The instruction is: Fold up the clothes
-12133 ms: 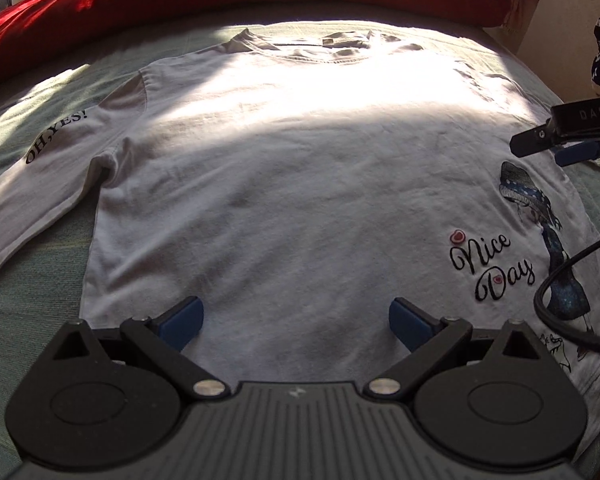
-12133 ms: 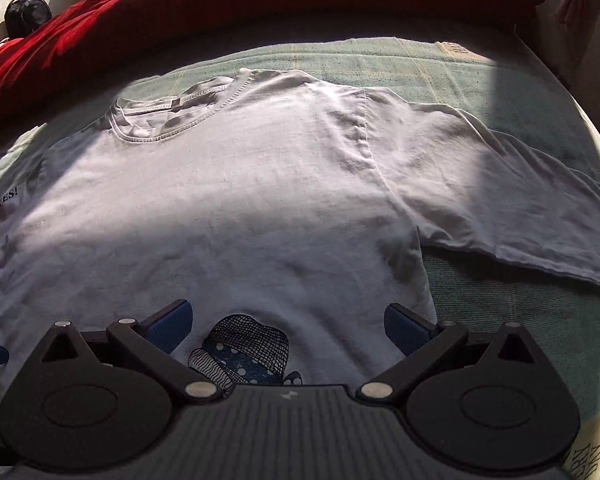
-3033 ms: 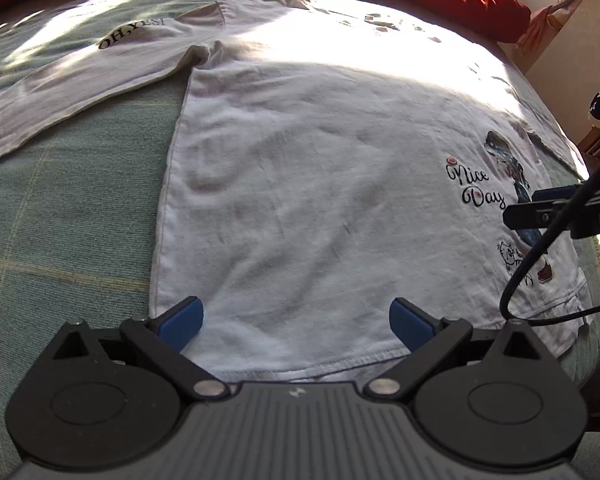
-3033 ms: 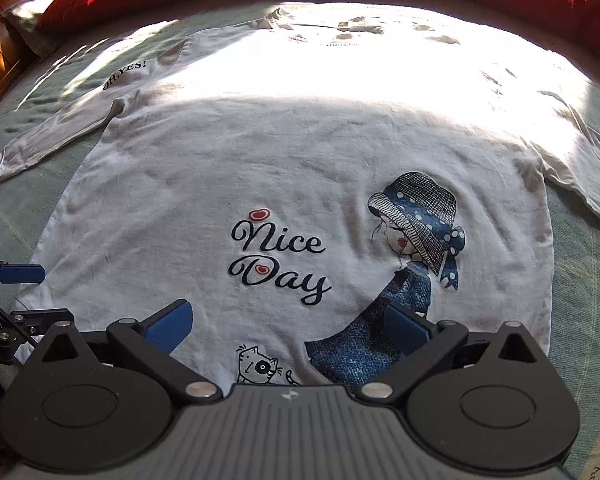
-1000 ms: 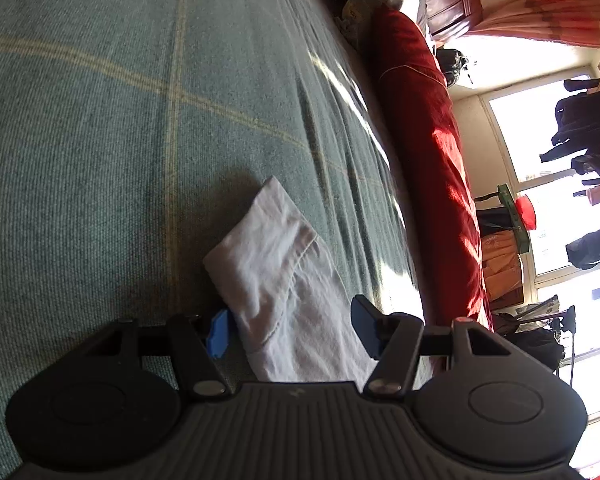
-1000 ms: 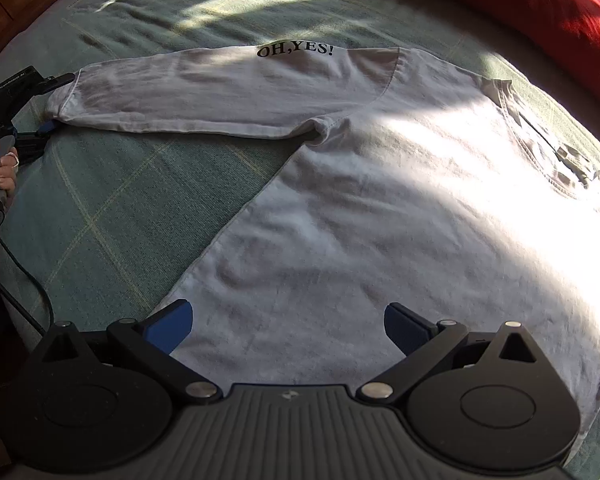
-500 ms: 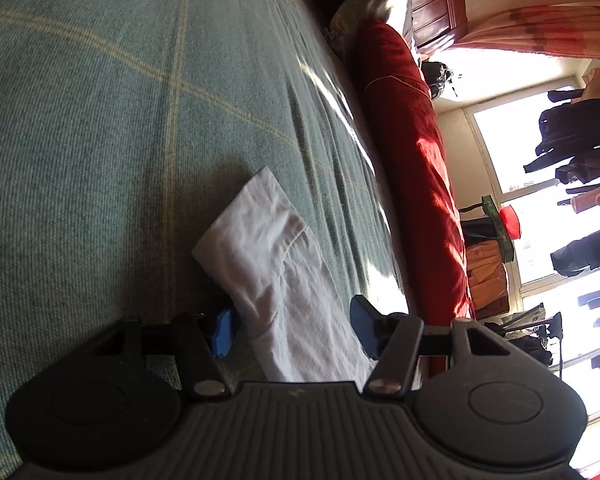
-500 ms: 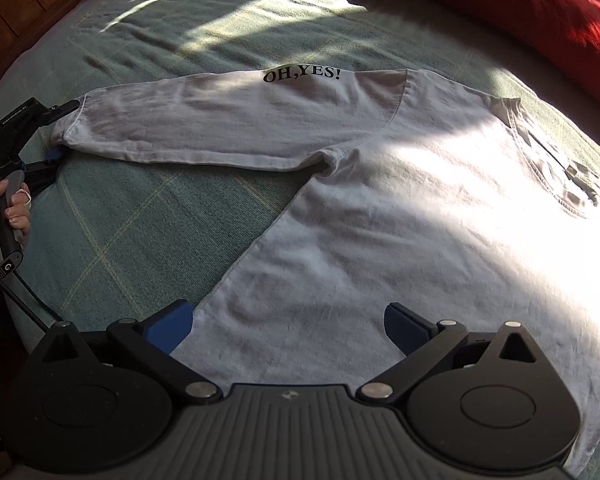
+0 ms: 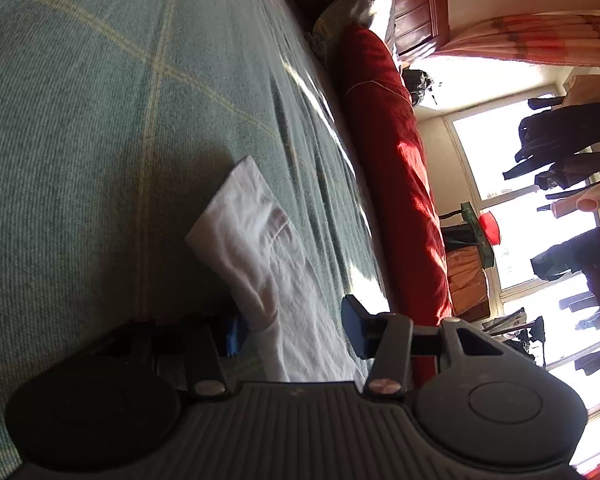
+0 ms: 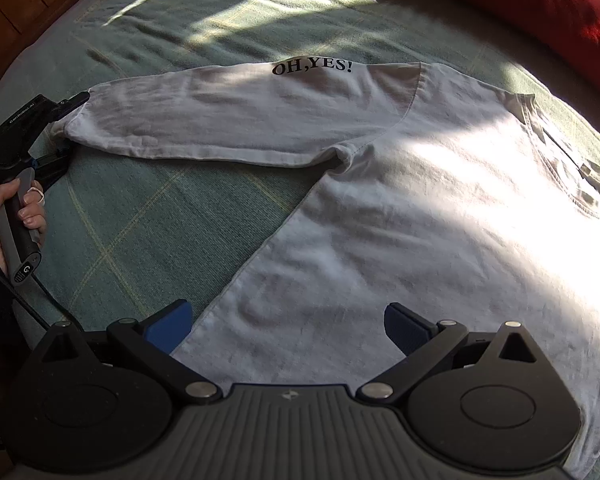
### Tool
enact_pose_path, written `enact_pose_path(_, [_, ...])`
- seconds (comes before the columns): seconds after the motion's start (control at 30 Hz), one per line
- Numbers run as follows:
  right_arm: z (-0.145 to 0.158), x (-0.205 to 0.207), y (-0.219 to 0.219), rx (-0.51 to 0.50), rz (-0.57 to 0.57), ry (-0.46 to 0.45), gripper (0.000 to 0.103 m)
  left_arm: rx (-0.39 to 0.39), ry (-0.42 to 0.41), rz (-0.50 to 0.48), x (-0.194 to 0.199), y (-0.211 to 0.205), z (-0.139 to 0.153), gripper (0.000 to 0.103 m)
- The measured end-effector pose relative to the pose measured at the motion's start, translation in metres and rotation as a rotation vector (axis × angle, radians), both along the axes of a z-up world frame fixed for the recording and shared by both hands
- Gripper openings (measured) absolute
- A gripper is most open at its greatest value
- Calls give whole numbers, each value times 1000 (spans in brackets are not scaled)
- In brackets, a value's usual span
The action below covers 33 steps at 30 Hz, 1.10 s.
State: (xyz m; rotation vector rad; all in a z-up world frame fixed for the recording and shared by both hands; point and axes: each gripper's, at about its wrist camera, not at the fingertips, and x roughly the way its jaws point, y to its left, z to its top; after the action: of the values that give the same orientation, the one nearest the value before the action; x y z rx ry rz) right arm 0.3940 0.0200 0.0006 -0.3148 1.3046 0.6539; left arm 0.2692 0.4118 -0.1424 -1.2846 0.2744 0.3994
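since a second ago the left tongs (image 9: 292,326) have narrowed and are closing around the sleeve cuff (image 9: 244,220) of the white shirt (image 10: 420,240) spread on the bed (image 10: 140,220), likely to fold that sleeve inward. the right tongs (image 10: 288,326) hover open over the hem. no containers visible.

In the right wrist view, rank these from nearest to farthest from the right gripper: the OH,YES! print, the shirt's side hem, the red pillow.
1. Side hem of the white shirt, just ahead of the right gripper, slightly left.
2. OH,YES! print, farther up on the sleeve.
3. Red pillow, at the far top right edge of the bed.
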Motion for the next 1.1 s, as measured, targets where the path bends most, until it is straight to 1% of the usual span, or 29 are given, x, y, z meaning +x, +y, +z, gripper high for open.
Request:
enact_pose_path(0.07, [-2, -1, 0, -1, -3, 6, 103, 1, -10, 10, 8, 8, 0, 48])
enact_pose_path(0.1, [-2, -1, 0, -2, -4, 9, 103, 2, -8, 17, 9, 8, -1, 46])
enact_pose_path(0.13, [-3, -2, 0, -2, -5, 13, 103, 2, -4, 24, 8, 8, -1, 40])
enact_pose_path(0.17, [-3, -3, 0, -2, -6, 15, 103, 3, 0, 31, 8, 7, -2, 37])
enact_pose_path(0.23, [-3, -3, 0, 0, -11, 14, 103, -32, 3, 53, 1, 5, -5, 26])
enact_pose_path(0.3, [-2, -3, 0, 3, -15, 13, 103, -57, -8, 81, -6, 1, -9, 24])
enact_pose_path(0.43, [-3, -4, -1, 6, -27, 16, 103, -56, 12, 107, 2, 2, -12, 18])
enact_pose_path(0.53, [-6, -6, -4, 3, -39, 24, 103, -60, 48, 122, 8, 4, -10, 14])
enact_pose_path(0.67, [-6, -11, -8, 4, -52, 25, 103, -27, 109, 116, 14, 1, 1, 11])
enact_pose_path(0.87, [-5, -13, -20, 7, -97, 16, 103, -2, 157, 81, 23, 4, 7, 11])
enact_pose_path(0.97, [-5, -15, -27, 8, -121, 19, 103, -34, 132, 93, 19, 5, 3, 12])
enact_pose_path(1.03, [-5, -17, -30, 7, -127, 20, 103, -67, 105, 109, 16, 5, -2, 15])
enact_pose_path(1.1, [-5, -18, -33, 7, -131, 19, 103, -97, 83, 122, 13, 6, -5, 16])
